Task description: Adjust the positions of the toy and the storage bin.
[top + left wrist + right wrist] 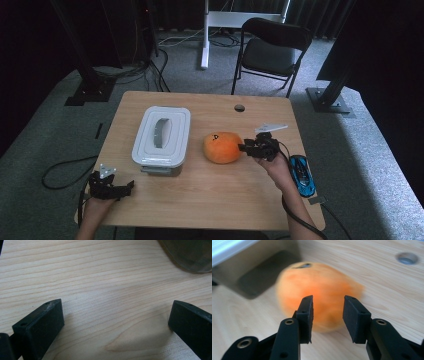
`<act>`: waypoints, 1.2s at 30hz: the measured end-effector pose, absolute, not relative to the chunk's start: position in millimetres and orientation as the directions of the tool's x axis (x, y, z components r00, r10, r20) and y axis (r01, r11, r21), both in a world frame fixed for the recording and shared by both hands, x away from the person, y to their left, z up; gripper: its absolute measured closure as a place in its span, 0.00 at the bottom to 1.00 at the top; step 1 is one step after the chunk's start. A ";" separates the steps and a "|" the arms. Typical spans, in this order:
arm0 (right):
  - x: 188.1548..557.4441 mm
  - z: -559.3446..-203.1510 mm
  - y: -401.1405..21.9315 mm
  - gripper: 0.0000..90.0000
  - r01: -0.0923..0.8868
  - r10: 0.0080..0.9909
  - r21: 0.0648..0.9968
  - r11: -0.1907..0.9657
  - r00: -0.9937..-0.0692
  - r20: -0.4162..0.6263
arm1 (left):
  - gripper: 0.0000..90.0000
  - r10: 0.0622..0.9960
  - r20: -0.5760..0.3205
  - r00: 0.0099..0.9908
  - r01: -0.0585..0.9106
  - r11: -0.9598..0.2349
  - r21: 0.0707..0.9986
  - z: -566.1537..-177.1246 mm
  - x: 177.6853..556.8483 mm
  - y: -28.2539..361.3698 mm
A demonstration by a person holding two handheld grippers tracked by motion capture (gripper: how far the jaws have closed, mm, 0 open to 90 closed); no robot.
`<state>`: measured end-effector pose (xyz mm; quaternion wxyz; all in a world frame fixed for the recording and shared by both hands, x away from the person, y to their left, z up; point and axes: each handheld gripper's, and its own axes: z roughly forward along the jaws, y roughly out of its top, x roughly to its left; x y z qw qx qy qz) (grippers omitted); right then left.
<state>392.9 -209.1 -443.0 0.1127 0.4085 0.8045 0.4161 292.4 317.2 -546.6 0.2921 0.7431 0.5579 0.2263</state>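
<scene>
1. High view: an orange plush point(223, 147) lies near the middle of the table point(210, 200), just right of a white lidded box point(161, 136).
2. The right gripper point(249, 147) sits at the plush's right side, its tips at or just off the fuzz; whether they touch I cannot tell.
3. In the right gripper view the two jaws stand partly apart with a clear gap; nothing is pinched between them. The plush point(319, 302) lies just ahead of the pads, blurred.
4. The left gripper point(127, 187) rests at the near left corner of the table, well apart from the plush.
5. In the left gripper view its jaws are spread wide over bare wood, holding nothing; a corner of the box point(190, 255) shows at top right.
6. A blue toy car point(302, 175) lies at the right edge, beside the right hand point(276, 167).
</scene>
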 end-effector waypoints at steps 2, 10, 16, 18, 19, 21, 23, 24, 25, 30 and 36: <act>398.1 -447.0 -216.3 0.65 0.588 0.755 0.748 0.307 -0.629 0.185 | 0.01 0.961 0.011 0.275 0.697 -0.207 0.687 -546.6 292.4 317.2; 399.8 -473.4 -207.5 0.81 0.617 0.735 0.694 0.371 -0.652 0.187 | 0.01 0.961 0.012 0.275 0.697 -0.208 0.687 -546.6 292.4 317.2; 389.7 -473.3 -197.3 0.91 0.602 0.714 0.688 0.405 -0.678 0.174 | 0.01 0.961 0.012 0.275 0.697 -0.208 0.687 -546.6 292.4 317.2; 388.1 -472.6 -195.9 0.91 0.606 0.708 0.687 0.401 -0.681 0.187 | 0.01 0.961 0.012 0.275 0.697 -0.208 0.687 -546.6 292.4 317.2; 386.2 -472.1 -194.3 0.91 0.605 0.700 0.687 0.403 -0.687 0.194 | 0.01 0.961 0.012 0.275 0.697 -0.208 0.686 -546.5 292.4 317.2; 381.2 -472.2 -190.3 0.91 0.599 0.691 0.689 0.409 -0.696 0.196 | 0.01 0.961 0.012 0.275 0.697 -0.208 0.687 -546.6 292.4 317.2; 377.2 -473.7 -187.5 0.91 0.605 0.675 0.689 0.398 -0.702 0.227 | 0.01 0.961 0.012 0.275 0.697 -0.208 0.687 -546.6 292.4 317.2; 374.5 -474.1 -185.7 0.91 0.599 0.676 0.694 0.399 -0.704 0.219 | 0.01 0.961 0.012 0.275 0.697 -0.208 0.687 -546.6 292.4 317.2; 372.5 -474.5 -184.1 0.91 0.601 0.670 0.692 0.400 -0.707 0.227 | 0.01 0.961 0.012 0.275 0.697 -0.208 0.687 -546.6 292.4 317.2; 361.3 -478.7 -168.2 0.90 0.590 0.638 0.688 0.423 -0.733 0.236 | 0.01 0.961 0.012 0.275 0.697 -0.208 0.686 -546.5 292.4 317.2; 352.0 -478.1 -154.2 0.85 0.583 0.610 0.690 0.430 -0.751 0.255 | 0.01 0.961 0.012 0.275 0.697 -0.208 0.687 -546.6 292.4 317.2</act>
